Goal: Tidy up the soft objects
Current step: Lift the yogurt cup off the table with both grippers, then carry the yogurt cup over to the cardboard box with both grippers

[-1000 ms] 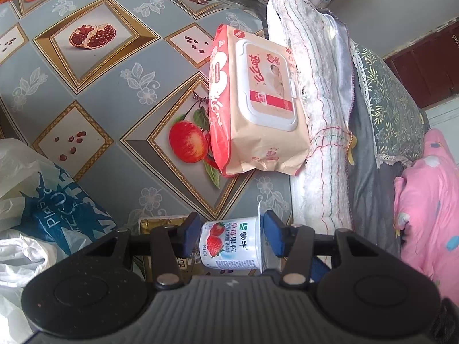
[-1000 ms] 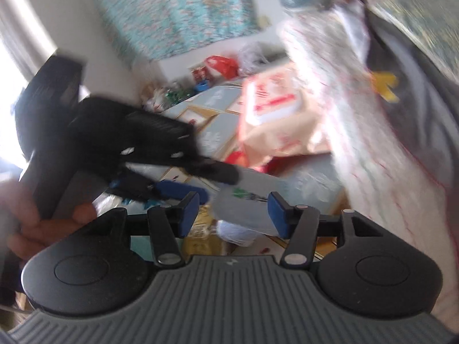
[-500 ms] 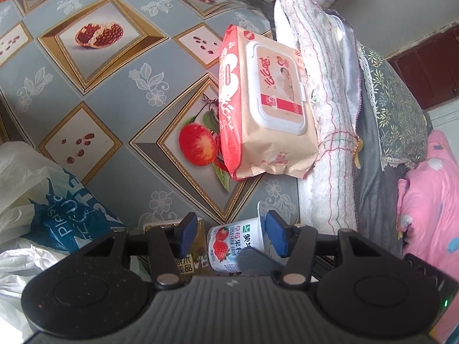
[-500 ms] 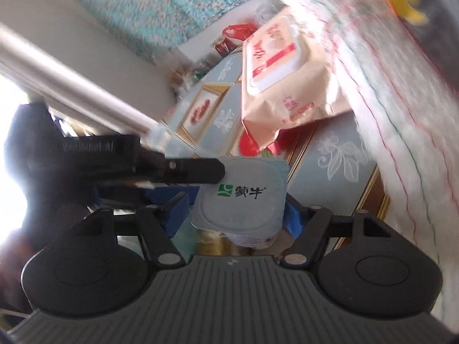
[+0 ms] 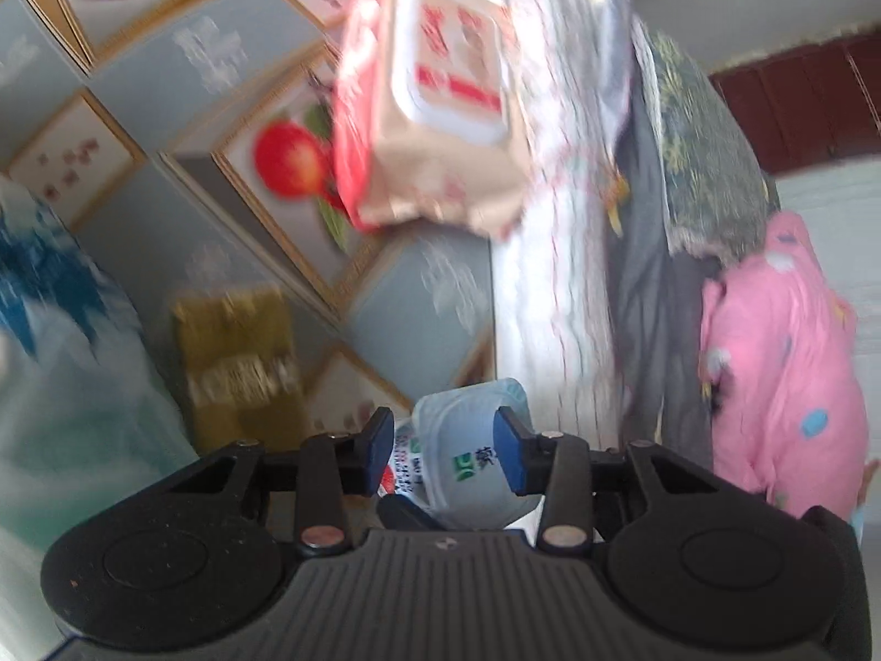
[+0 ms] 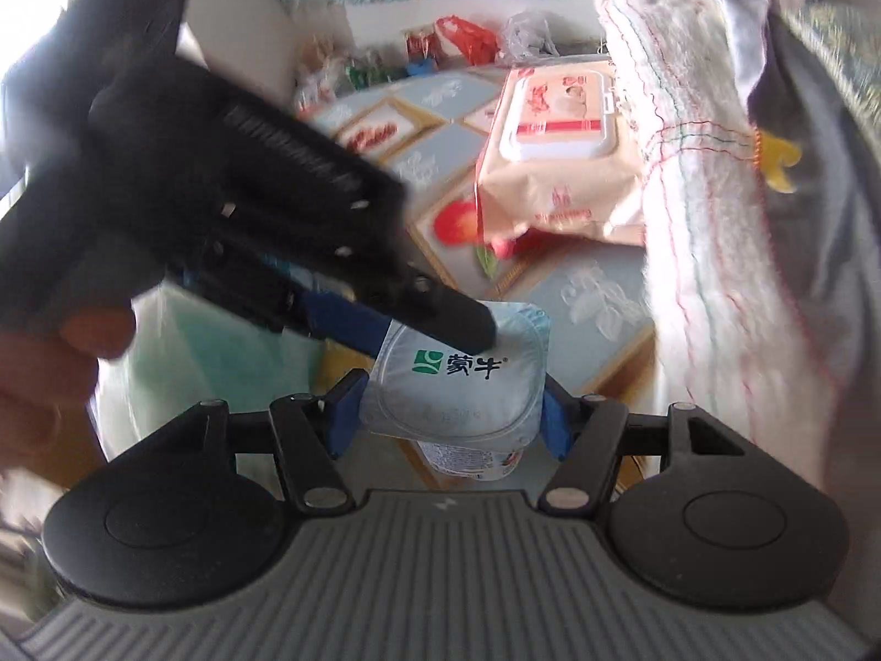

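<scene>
A yogurt cup (image 6: 457, 385) with a foil lid sits between the blue pads of my right gripper (image 6: 449, 418), which is shut on it. The cup also shows in the left wrist view (image 5: 468, 468), tilted, inside the spread jaws of my left gripper (image 5: 443, 451), which is open around it. The left gripper's body (image 6: 220, 193) crosses the right wrist view, one finger lying over the lid. A pack of wet wipes (image 5: 429, 110) leans against a rolled white towel (image 5: 556, 220); both also show in the right wrist view, the pack (image 6: 556, 160) and the towel (image 6: 694, 209).
A fruit-print tablecloth (image 5: 192, 110) covers the table. A gold box (image 5: 237, 352) and a blue-white plastic bag (image 5: 49, 297) lie at the left. Grey and floral folded cloths (image 5: 699, 165) and a pink garment (image 5: 782, 352) lie to the right of the towel. Bags (image 6: 457, 38) crowd the far table edge.
My left gripper let go of the yogurt cup and opened. My right gripper came in and closed on the cup. The left view has swung and the cup now tilts.
</scene>
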